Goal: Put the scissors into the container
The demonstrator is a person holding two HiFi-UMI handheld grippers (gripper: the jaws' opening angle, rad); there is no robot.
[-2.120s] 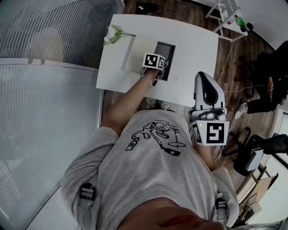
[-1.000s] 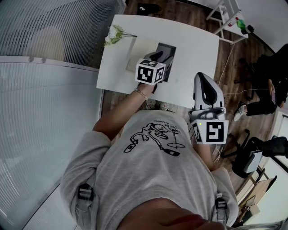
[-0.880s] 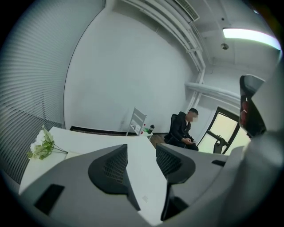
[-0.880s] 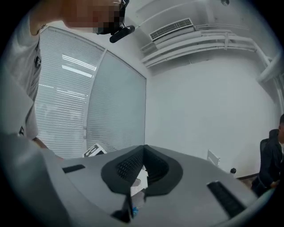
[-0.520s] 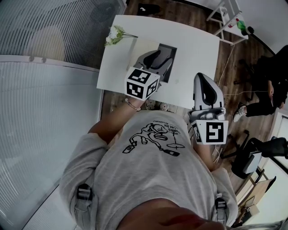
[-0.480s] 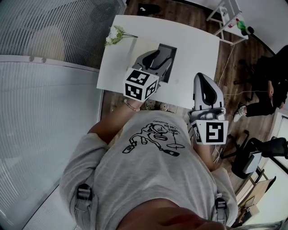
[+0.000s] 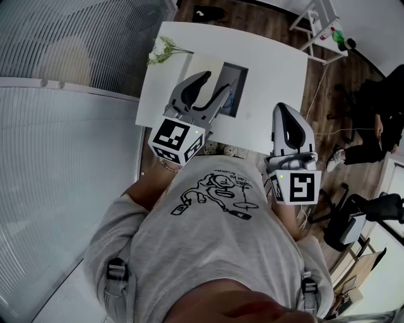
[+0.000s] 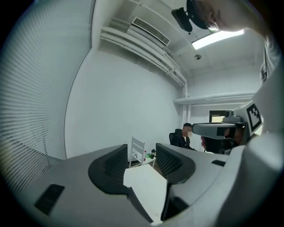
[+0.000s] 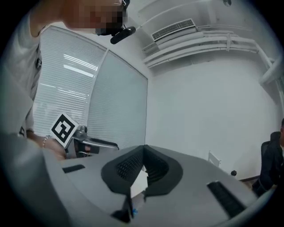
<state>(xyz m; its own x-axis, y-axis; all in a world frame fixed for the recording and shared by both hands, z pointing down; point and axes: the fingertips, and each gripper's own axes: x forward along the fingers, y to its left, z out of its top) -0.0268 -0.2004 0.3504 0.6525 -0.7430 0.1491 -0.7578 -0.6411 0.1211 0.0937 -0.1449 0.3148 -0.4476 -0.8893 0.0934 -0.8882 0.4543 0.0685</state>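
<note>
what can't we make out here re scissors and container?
- Scissors: head view, left gripper overlaps the container; only a bluish speck shows inside, too small to name.
- Container: outside both gripper views, which look across the room.
- Table, near edge: head view, partly behind the left gripper.

My white desk [image 7: 278,57] stands on a wooden floor [image 7: 325,94], and a small bunch of white flowers [image 7: 159,47] lies at its far left corner. Past its far right corner a white rack [image 7: 314,17] carries a green bottle [image 7: 336,29]. A person in black [image 7: 382,120] sits off to my right. Slatted blinds [image 7: 63,44] run along my left.
</note>
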